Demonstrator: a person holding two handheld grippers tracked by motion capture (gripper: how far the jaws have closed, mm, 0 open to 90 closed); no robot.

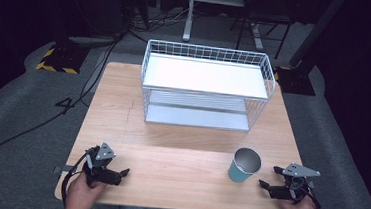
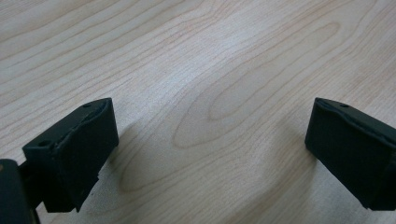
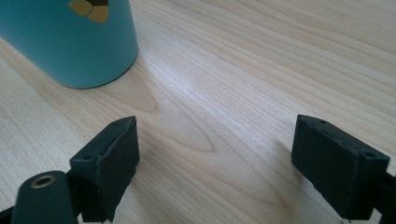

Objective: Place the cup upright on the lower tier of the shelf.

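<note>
A smooth teal tapered cup stands upright on the pale wood-grain table, at ten o'clock of the right hand-held gripper; both the right and the left hand-held gripper hold matte black jaws apart, empty.

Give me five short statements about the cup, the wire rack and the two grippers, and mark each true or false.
1. The teal cup stands upright on the wooden table. True.
2. The cup sits on the top shelf of the white wire rack. False: it stands on the table in front of the rack, and nothing lies on that shelf.
3. The right gripper is shut on the cup. False: its jaws stand apart over bare wood, with the cup ahead and to one side.
4. The left gripper is open with nothing between its jaws. True.
5. The cup is nearer the left gripper than the right. False: it stands close to the right gripper.
</note>
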